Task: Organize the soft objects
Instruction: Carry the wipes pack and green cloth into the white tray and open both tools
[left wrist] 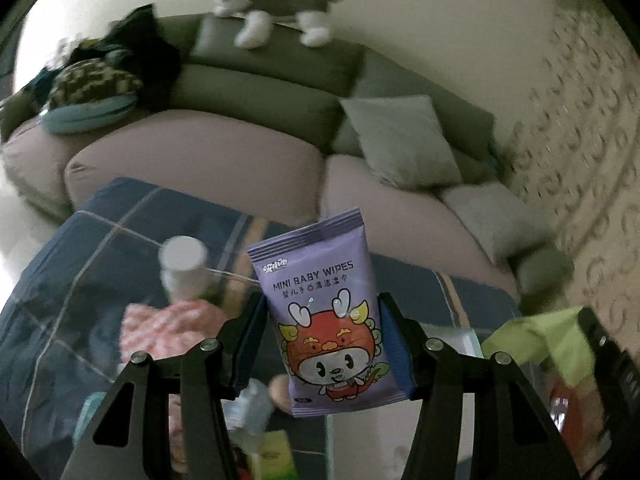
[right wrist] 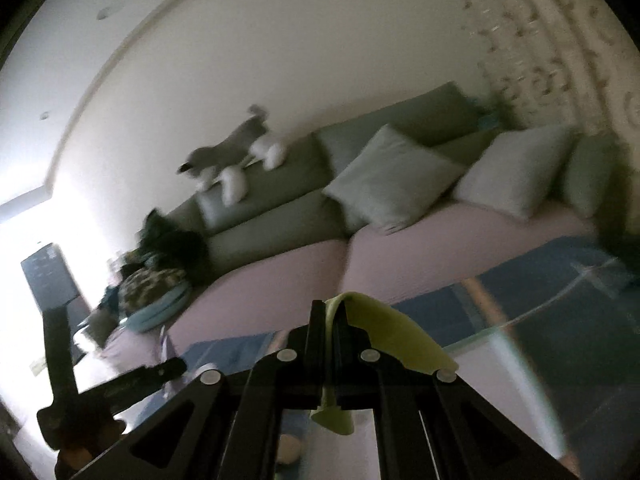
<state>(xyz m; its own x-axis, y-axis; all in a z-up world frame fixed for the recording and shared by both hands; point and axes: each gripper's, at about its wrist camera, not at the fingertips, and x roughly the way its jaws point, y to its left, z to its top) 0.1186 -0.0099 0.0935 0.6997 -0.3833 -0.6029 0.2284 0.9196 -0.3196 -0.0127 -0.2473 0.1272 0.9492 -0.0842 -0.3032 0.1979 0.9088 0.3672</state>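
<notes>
Between the two pads of the left gripper (left wrist: 322, 334) stands a purple pack of baby wipes (left wrist: 320, 308), upright with its printed face to the camera, both side edges pressed by the pads and the pack clear of the glass table (left wrist: 460, 336) below. On that table, toward its left side, lie a white bottle (left wrist: 183, 266) and a red-and-white checked cloth (left wrist: 168, 330); other small items under the gripper are too blurred to identify. The right gripper (right wrist: 330, 320) has its jaws pressed together on a yellow-green cloth (right wrist: 390, 336), one fold pinched between the fingers and the remainder draped over the right-hand finger and hanging below. The same cloth shows at the right edge of the left wrist view. Beyond the table is a sofa (right wrist: 280, 268) with pink seat cushions and green back cushions; a grey-and-white plush dog (left wrist: 276, 6) rests on top of the backrest, pale pillows (right wrist: 392, 178) lean along the seat's rear edge, and a heap of dark fabric (left wrist: 100, 76) occupies the sofa's left end
</notes>
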